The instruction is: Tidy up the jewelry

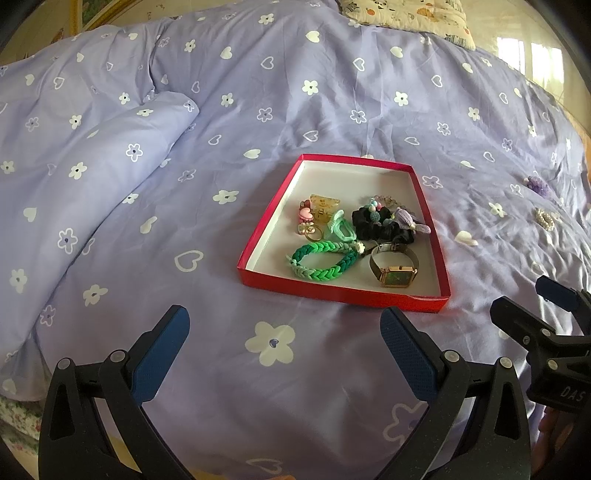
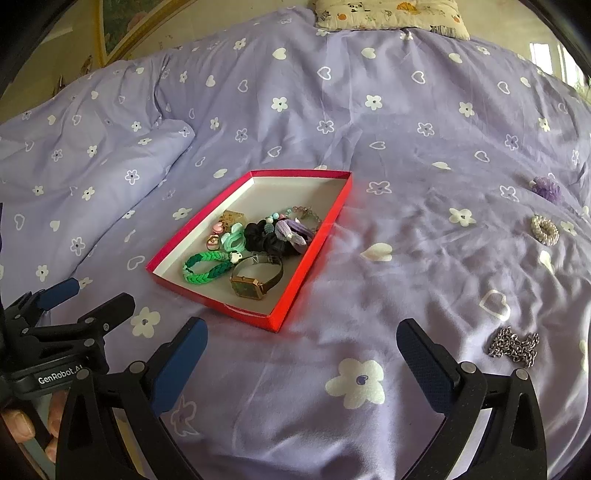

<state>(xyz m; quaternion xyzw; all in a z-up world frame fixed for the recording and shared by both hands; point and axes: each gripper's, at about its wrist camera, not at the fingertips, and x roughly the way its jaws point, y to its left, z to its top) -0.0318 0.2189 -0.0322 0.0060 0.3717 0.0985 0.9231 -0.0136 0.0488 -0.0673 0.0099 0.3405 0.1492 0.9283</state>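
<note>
A red tray (image 1: 255, 254) (image 2: 314, 254) with a white floor lies on the purple bedspread. In it are a green braided bracelet (image 1: 321, 260) (image 2: 205, 267), a gold watch (image 1: 397, 275) (image 2: 253, 286), a black scrunchie (image 1: 373, 221) (image 2: 264, 236) and several small hair pieces. On the bed to the right lie a silver chain (image 2: 513, 347), a pearl scrunchie (image 2: 545, 229) (image 1: 545, 218) and a purple flower piece (image 2: 547, 187) (image 1: 540, 184). My left gripper (image 1: 284, 332) is open and empty, short of the tray. My right gripper (image 2: 301, 345) is open and empty, left of the chain.
A folded part of the duvet (image 1: 92, 155) rises at the left. A patterned pillow (image 2: 391, 14) lies at the head of the bed. The other gripper shows at the edge of each view, the right one (image 1: 546, 325) and the left one (image 2: 66, 314).
</note>
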